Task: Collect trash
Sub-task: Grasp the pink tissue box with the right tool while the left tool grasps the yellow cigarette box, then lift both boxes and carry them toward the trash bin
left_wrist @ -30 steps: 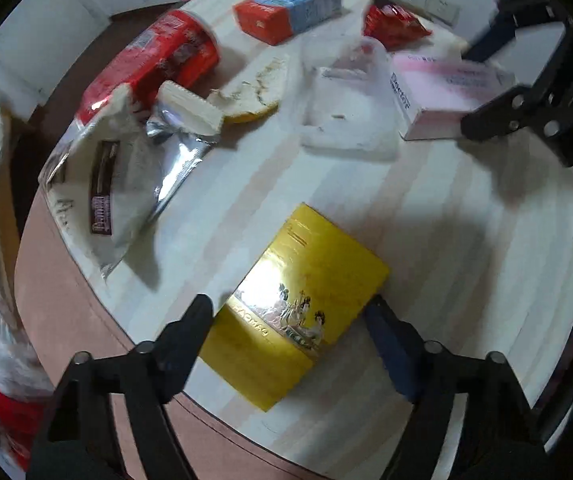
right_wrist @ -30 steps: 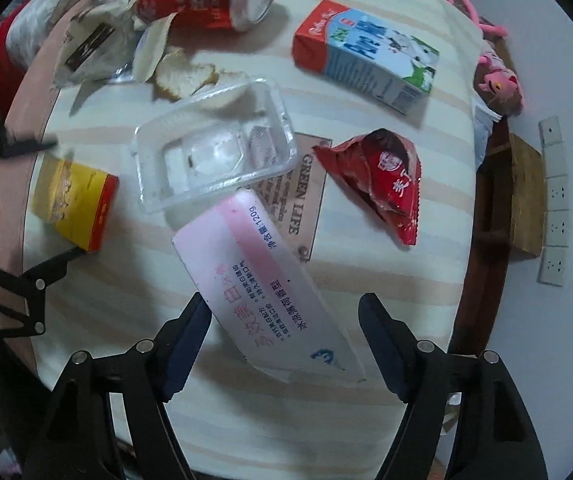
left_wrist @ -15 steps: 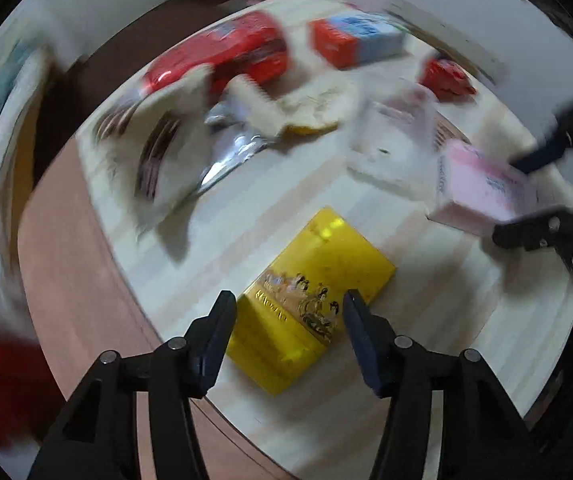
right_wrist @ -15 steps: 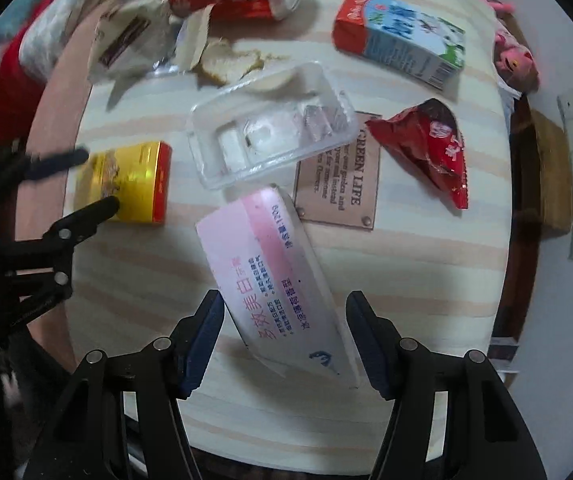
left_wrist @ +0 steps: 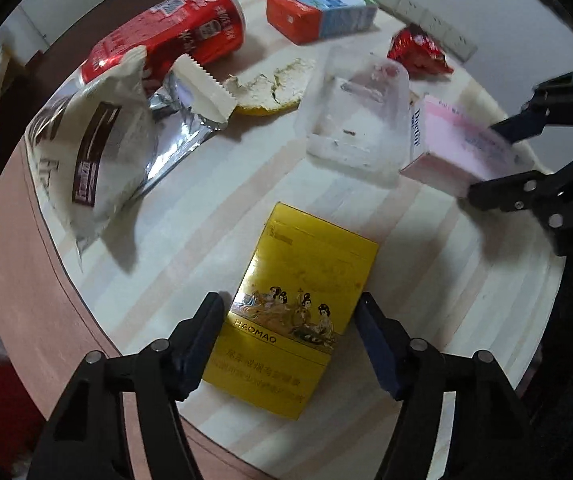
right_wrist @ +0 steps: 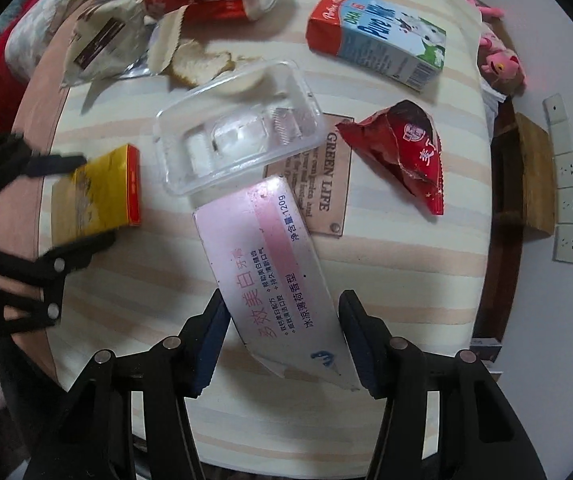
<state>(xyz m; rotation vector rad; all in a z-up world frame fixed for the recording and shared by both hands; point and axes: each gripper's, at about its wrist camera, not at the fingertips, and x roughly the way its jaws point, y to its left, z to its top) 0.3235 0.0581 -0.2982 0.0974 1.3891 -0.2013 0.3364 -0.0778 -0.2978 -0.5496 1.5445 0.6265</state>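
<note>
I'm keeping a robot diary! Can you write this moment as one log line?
left tongs: open around yellow box | right tongs: open around pink box | both boxes on table

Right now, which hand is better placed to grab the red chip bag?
Right. The red chip bag lies just beyond the right gripper, on its right; the left gripper straddles the yellow box at the far side.
</note>
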